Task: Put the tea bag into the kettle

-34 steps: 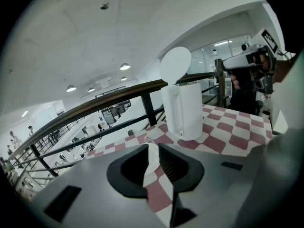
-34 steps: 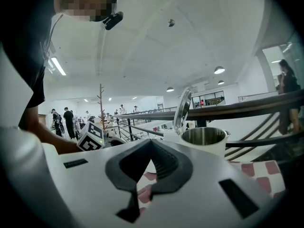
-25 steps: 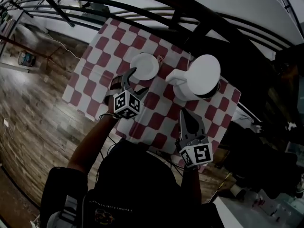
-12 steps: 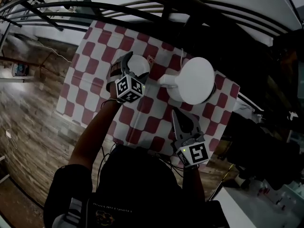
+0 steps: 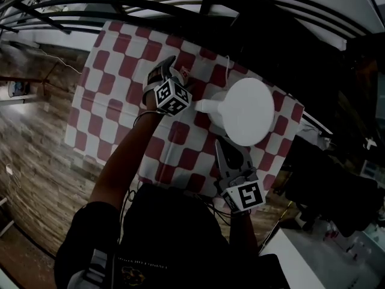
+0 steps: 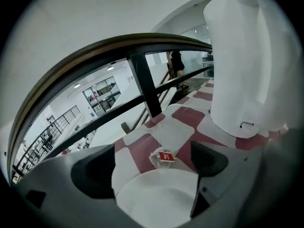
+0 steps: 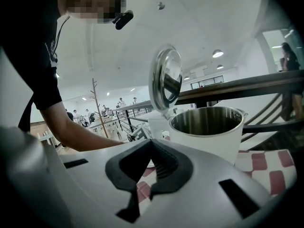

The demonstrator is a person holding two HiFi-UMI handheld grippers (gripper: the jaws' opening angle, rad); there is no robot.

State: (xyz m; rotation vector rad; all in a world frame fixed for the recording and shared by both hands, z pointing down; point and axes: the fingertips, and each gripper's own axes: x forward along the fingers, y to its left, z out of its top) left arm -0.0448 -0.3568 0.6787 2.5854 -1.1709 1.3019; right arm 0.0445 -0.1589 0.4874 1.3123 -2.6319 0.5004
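Note:
The tea bag (image 6: pixel 164 157), a small pouch with a red tag, lies on the checkered cloth just past the rim of a white plate (image 6: pixel 156 198). My left gripper (image 6: pixel 152 167) hovers over that plate; its jaws have just been opening and stand wide, pressing on nothing. From the head view the left gripper (image 5: pixel 167 70) covers the plate, with the tea bag (image 5: pixel 184 73) at its tip. The white kettle (image 5: pixel 249 110) stands to the right with its lid (image 7: pixel 166 77) up and its steel inside (image 7: pixel 206 120) showing. My right gripper (image 7: pixel 152 175) is shut and empty, short of the kettle.
The red-and-white checkered table (image 5: pixel 108 101) ends at a dark railing (image 5: pixel 180 2) along the far side. The wooden floor (image 5: pixel 30 137) lies to the left. The person's forearm (image 5: pixel 120 155) reaches across the near part of the table.
My left gripper has moved away from me, from the plate's near-left edge to over the plate, its tip near the tea bag. The right gripper has shifted slightly.

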